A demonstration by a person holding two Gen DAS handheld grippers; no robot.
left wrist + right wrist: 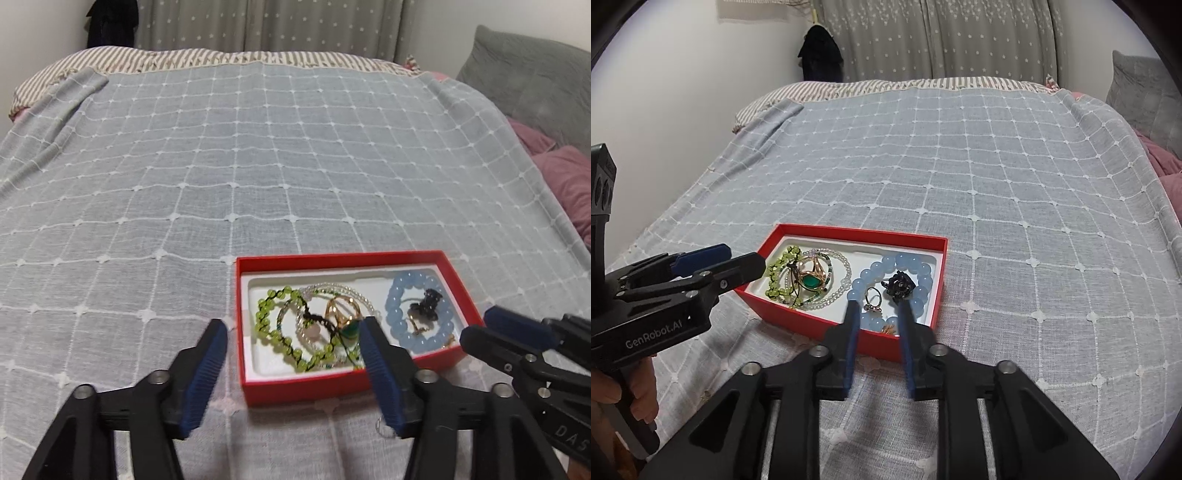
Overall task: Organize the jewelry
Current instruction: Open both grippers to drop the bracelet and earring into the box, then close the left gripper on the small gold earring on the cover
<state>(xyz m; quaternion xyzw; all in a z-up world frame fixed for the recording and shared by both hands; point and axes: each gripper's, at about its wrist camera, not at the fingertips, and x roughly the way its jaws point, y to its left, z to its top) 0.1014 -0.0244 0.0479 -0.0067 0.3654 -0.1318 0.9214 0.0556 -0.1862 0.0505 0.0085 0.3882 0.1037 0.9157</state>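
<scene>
The red box (849,325) on the bed holds everything: the slippery blue bead bracelet (916,273) at its right end, light tangle-prone strands at its left. Lift by one bead. Left tongs (295,325) spread, empty; right tongs (877,304) part-open, empty.

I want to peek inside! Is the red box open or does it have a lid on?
Open. The red box has no lid on it, so the blue bead bracelet and green bead bracelet show inside.
</scene>
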